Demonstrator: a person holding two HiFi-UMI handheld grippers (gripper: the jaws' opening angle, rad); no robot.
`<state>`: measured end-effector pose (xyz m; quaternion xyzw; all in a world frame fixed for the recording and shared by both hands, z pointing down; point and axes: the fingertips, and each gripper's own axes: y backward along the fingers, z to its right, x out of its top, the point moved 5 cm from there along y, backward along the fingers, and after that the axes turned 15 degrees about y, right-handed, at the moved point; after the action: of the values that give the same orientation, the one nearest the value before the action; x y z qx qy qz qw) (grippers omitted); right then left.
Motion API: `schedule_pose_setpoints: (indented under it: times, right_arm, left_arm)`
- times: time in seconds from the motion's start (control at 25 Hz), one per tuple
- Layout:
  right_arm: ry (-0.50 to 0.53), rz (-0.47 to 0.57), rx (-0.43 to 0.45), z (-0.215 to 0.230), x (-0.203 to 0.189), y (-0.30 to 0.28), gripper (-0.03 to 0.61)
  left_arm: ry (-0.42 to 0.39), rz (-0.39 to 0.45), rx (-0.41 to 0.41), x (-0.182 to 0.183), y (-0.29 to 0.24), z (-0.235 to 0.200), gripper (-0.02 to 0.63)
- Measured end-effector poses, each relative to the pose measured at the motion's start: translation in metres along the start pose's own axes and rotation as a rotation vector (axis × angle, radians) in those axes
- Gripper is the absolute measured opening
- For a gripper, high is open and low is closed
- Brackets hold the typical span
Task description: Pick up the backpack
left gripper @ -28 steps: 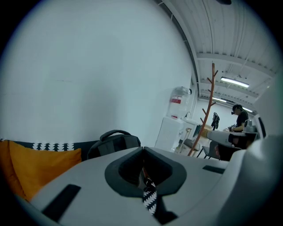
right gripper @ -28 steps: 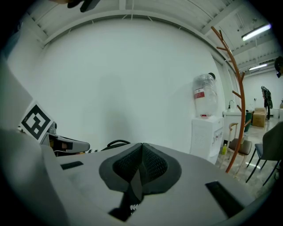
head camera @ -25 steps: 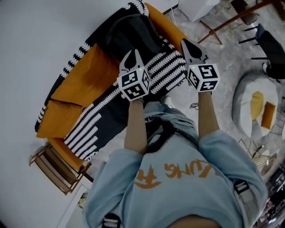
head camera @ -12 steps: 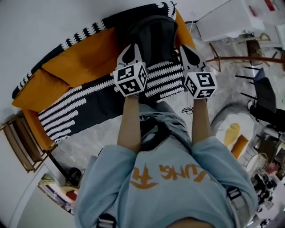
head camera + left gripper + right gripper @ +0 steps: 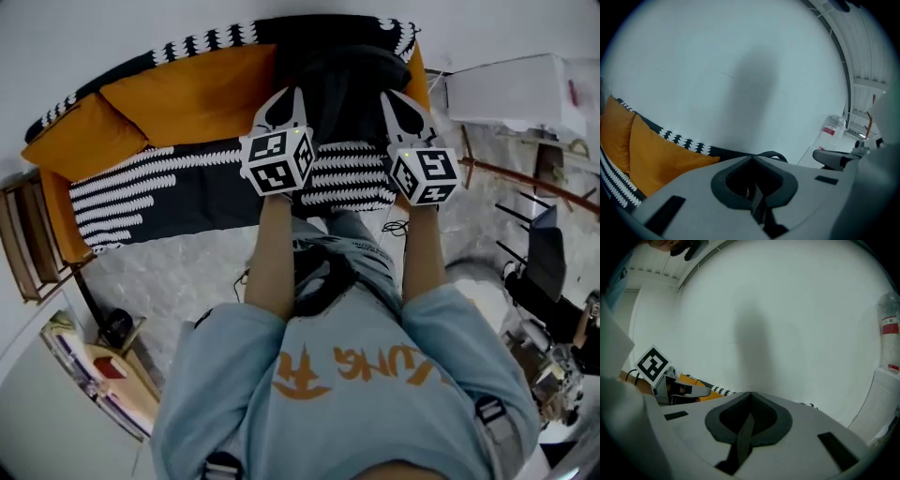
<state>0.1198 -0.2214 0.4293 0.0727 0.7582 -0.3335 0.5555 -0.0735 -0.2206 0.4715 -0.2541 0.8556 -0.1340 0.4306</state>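
The dark backpack (image 5: 342, 84) stands upright against the back of an orange sofa (image 5: 187, 89), on a black-and-white patterned throw (image 5: 159, 183). In the head view my left gripper (image 5: 286, 97) is at the pack's left side and my right gripper (image 5: 397, 99) at its right side, both above the seat. Both are shut with nothing between the jaws. The left gripper view shows its closed jaws (image 5: 752, 158), with a dark loop of the backpack's handle (image 5: 772, 154) just past them. In the right gripper view the closed jaws (image 5: 751, 394) point at the white wall.
A white box (image 5: 516, 89) stands right of the sofa, with a black chair (image 5: 544, 272) nearer. A wooden side table (image 5: 23, 239) is at the sofa's left end. A low shelf with books (image 5: 94, 370) sits at the lower left. Cables (image 5: 403, 227) lie on the floor.
The head view has swung round, so the sofa now lies level across the top. Both grippers have come forward and now flank the backpack. Both stayed shut.
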Motion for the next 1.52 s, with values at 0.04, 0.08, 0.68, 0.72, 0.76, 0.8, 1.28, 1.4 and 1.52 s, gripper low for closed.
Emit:
schedule_pose_setpoints:
  times: [0.04,0.08,0.68,0.72,0.76,0.8,1.28,1.4,1.52]
  right_arm:
    - [-0.002,0.001,0.007,0.008,-0.001,-0.004,-0.003]
    - [-0.003,0.000,0.016,0.015,-0.003,-0.007,-0.003]
    - [-0.071,-0.064,0.153,0.076,-0.073,-0.038,-0.002]
    - [-0.072,-0.069,0.167,0.077,-0.077,-0.041,-0.002]
    - [-0.073,-0.074,0.180,0.077,-0.081,-0.044,0.000]
    - [-0.075,-0.078,0.191,0.078,-0.085,-0.047,-0.001]
    - [-0.100,-0.133,0.279,0.101,-0.124,-0.069,0.121]
    - [-0.097,-0.142,0.296,0.103,-0.131,-0.074,0.126]
    - [-0.100,-0.151,0.297,0.107,-0.136,-0.074,0.131]
  left_arm:
    - [0.001,0.001,-0.003,-0.001,-0.005,0.003,0.021]
    - [0.009,0.004,-0.008,-0.003,-0.009,0.006,0.021]
    - [0.068,-0.054,0.066,-0.050,-0.062,0.005,0.023]
    - [0.065,-0.064,0.071,-0.054,-0.063,0.004,0.023]
    - [0.070,-0.075,0.073,-0.058,-0.064,0.002,0.023]
    - [0.085,-0.085,0.070,-0.062,-0.066,0.001,0.026]
    - [0.145,-0.113,0.066,-0.083,-0.090,-0.013,0.206]
    - [0.126,-0.133,0.049,-0.083,-0.100,-0.015,0.218]
    - [0.105,-0.165,0.016,-0.084,-0.110,-0.015,0.222]
